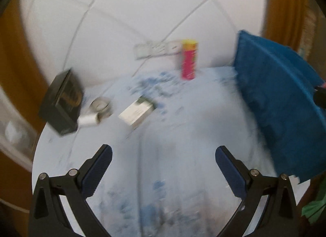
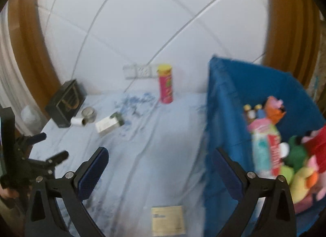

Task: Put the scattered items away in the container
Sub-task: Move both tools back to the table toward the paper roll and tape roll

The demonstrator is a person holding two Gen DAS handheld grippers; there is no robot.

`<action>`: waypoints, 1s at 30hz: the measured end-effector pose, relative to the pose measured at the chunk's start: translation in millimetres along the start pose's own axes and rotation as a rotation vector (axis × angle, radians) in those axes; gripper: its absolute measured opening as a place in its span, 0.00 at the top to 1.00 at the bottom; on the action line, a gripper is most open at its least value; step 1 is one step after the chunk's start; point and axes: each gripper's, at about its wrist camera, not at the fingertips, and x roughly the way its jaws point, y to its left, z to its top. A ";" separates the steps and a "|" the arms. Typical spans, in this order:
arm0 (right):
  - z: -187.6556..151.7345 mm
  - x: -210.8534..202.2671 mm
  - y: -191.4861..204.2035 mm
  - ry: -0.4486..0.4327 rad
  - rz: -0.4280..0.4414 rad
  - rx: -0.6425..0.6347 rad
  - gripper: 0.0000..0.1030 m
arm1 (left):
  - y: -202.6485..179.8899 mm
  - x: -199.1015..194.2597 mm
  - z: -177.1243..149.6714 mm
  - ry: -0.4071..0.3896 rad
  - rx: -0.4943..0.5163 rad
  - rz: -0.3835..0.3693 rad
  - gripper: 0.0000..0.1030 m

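1. At 6 o'clock in the right wrist view, the right gripper (image 2: 160,165) has jaws spread wide, empty, over a flat cream booklet (image 2: 168,219) on the pale blue sheet (image 2: 163,135).
2. At 3 o'clock, the blue fabric bin (image 2: 230,98) holds soft toys (image 2: 299,161).
3. The left gripper (image 1: 163,164) likewise has wide, empty jaws.
4. Toward 10 o'clock, a small white box (image 2: 109,124) lies with its long axis 8-to-2, beside a black box (image 2: 65,103).
5. At 12 o'clock, a pink can (image 2: 166,83) stands upright near the wall, open sheet between.

No text, brand or number can be read in either view; motion blur smears all print. The pink and yellow can (image 2: 165,83), at about twelve o'clock in both views, carries a label too blurred to make out. The white and green box (image 2: 109,124) at ten o'clock, the yellowish leaflet (image 2: 167,219) at six o'clock and the pink and teal packet (image 2: 264,147) in the blue container (image 2: 226,102) show print, none legible.
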 end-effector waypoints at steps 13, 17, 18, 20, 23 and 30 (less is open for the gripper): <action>-0.3 125.0 75.5 0.138 0.112 -0.052 0.00 | 141.2 46.3 -48.7 0.099 -0.211 0.178 0.00; -1.0 145.1 108.2 0.163 0.121 -0.068 0.00 | 179.2 69.2 -44.3 0.106 -0.195 0.181 0.00; -0.8 148.7 116.3 0.165 0.122 -0.069 0.00 | 188.9 77.0 -40.6 0.105 -0.177 0.181 0.00; -0.9 155.4 129.7 0.165 0.111 -0.052 0.00 | 207.9 94.1 -32.2 0.101 -0.130 0.176 0.00; -2.2 172.4 152.5 0.174 0.071 0.001 0.00 | 232.2 120.8 -18.9 0.098 -0.043 0.138 0.00; -6.7 224.9 204.3 0.208 -0.040 0.171 0.00 | 269.7 201.6 16.2 0.110 0.211 0.061 0.03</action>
